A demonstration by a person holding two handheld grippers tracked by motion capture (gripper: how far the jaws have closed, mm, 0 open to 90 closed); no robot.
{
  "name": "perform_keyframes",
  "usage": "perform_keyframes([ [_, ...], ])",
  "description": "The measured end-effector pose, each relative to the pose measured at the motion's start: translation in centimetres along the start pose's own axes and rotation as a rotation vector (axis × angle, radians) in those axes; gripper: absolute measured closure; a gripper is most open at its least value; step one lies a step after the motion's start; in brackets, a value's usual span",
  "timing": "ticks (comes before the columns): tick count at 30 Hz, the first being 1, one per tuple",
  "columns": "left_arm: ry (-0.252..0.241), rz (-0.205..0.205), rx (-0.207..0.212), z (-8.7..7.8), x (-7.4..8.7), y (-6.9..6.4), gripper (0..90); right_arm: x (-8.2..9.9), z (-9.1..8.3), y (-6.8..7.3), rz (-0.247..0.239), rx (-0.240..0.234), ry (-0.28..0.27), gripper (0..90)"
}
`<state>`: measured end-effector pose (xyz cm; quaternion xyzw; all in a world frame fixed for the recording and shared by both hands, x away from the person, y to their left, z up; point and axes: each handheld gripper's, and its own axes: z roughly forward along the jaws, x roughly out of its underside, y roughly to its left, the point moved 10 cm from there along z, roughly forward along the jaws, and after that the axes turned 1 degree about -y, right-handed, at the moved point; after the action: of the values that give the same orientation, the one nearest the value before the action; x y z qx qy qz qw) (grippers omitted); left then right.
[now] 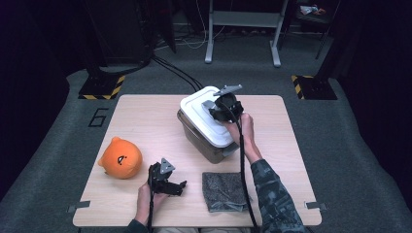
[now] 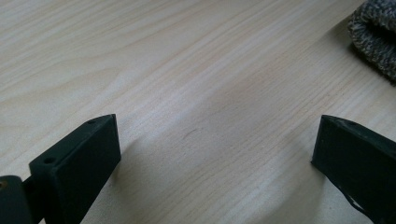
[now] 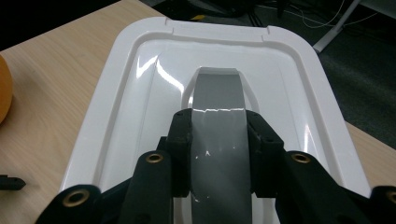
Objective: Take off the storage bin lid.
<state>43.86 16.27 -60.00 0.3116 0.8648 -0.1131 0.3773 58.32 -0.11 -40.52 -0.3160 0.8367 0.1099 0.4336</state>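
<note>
A clear storage box [image 1: 200,141] stands at the middle of the wooden table [image 1: 145,116] with a white lid [image 1: 201,114] over it. The lid [image 3: 140,84] has a grey strap handle [image 3: 218,93] along its middle. My right gripper [image 1: 224,109] reaches over the lid from the near side. Its black jaws press on both sides of the handle, so the right gripper [image 3: 218,126] is shut on it. My left gripper [image 1: 180,187] rests low over the table near the front edge. The left gripper [image 2: 215,144] stands open over bare wood, with nothing between its jaws.
An orange plush toy [image 1: 120,158] lies at the front left of the table. A folded grey cloth [image 1: 223,191] lies at the front, just right of the left gripper, and its edge [image 2: 376,37] shows in the left gripper view. Dark floor surrounds the table.
</note>
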Motion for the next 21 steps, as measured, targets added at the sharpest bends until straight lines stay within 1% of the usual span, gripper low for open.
perform_keyframes([
  [1, 0.000, 0.000, 0.000, 0.0, 0.0, 0.0, 0.6, -0.1, -0.2, -0.2, -0.002, 0.001, -0.011, 66.6],
  [2, 0.000, 0.000, 0.001, 0.0, 0.0, 0.0, 0.6, 0.0, -0.4, -0.2, 0.010, 0.004, -0.002, 66.6],
  [3, 0.000, 0.000, 0.000, 0.0, 0.0, 0.0, 0.6, -0.1, -0.8, -0.6, 0.007, 0.009, -0.013, 66.6],
  [4, 0.000, 0.000, 0.000, 0.0, 0.0, 0.0, 0.6, -0.1, -1.0, -0.7, 0.016, 0.011, -0.013, 66.6],
  [6, 0.000, 0.002, 0.001, 0.0, 0.0, 0.0, 0.5, -0.1, -1.4, -1.2, 0.016, 0.016, -0.020, 66.5],
  [7, 0.000, 0.002, 0.001, 0.0, 0.0, 0.0, 0.5, -0.1, -1.4, -1.2, 0.016, 0.016, -0.020, 66.5],
  [8, 0.002, 0.002, 0.001, 0.0, 0.0, 0.0, 0.4, -0.1, -1.8, -1.8, 0.022, 0.024, -0.025, 66.6],
  [10, 0.000, -0.002, 0.000, 0.0, 0.0, 0.0, 0.4, -0.1, -2.0, -2.0, 0.017, 0.026, -0.026, 66.6],
  [13, 0.001, -0.002, 0.000, 0.0, 0.0, 0.0, 0.3, 0.1, -2.8, -3.1, 0.037, 0.048, -0.033, 66.5],
  [17, 0.002, 0.002, 0.000, 0.0, 0.0, 0.0, 0.3, 0.4, -3.5, -4.0, 0.031, 0.065, -0.034, 66.6],
  [18, 0.002, 0.002, 0.001, 0.0, 0.0, 0.0, 0.3, 0.5, -3.7, -4.2, 0.049, 0.071, -0.032, 66.6],
  [20, 0.001, 0.000, -0.001, 0.0, 0.0, 0.0, 0.3, 0.7, -4.1, -4.8, 0.041, 0.079, -0.034, 66.6],
  [21, 0.001, 0.000, -0.001, 0.0, 0.0, 0.0, 0.3, 0.7, -4.1, -4.8, 0.041, 0.079, -0.034, 66.6],
])
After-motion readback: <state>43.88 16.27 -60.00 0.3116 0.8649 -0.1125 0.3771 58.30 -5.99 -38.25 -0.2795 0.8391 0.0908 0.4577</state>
